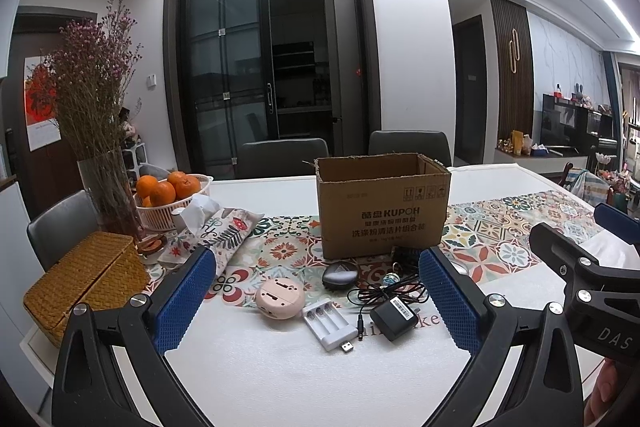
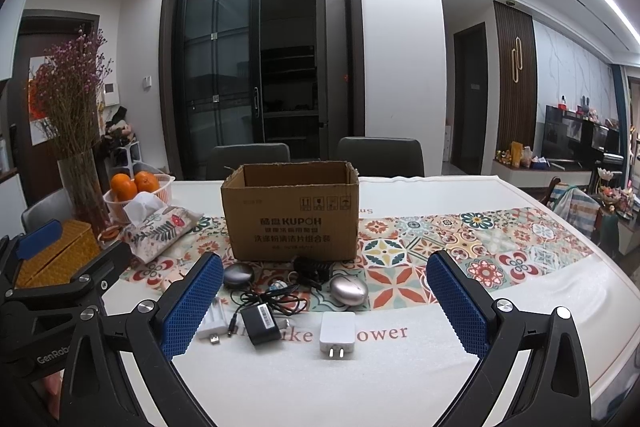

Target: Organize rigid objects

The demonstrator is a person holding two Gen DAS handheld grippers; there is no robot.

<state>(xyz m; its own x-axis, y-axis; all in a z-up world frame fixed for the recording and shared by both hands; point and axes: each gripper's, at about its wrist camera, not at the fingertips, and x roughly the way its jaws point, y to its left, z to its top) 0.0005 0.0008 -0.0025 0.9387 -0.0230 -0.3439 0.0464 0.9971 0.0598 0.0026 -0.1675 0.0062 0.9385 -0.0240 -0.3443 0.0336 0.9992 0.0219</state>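
- The white table [image 2: 400, 387] carries a patterned tile-print runner [image 2: 460, 251] across its middle; bare white surface lies in front of the small things, and to the right the runner and table stretch away to the far right edge.
- The open-topped brown cardboard box [image 2: 291, 211] stands upright on the runner, behind the small things and ahead of both tongs.
- The woven yellow wicker box [image 1: 86, 279] sits at the table's left edge, with a floral fabric tissue pouch [image 1: 216, 235] and a white basket of oranges [image 1: 172, 193] beyond it.
- The left tongs [image 1: 316, 307] are spread wide and hold nothing; between their blue pads, on the table, lie a round pink device [image 1: 279, 297], a white battery charger tray [image 1: 329, 322], a black power adapter with coiled cable [image 1: 394, 317] and a dark oval case [image 1: 340, 274] near the box.
- The right tongs [image 2: 324, 307] are likewise wide and empty; between their pads lie the white two-prong plug charger [image 2: 337, 333] nearest, and a silver egg-shaped piece [image 2: 349, 291] just behind it.
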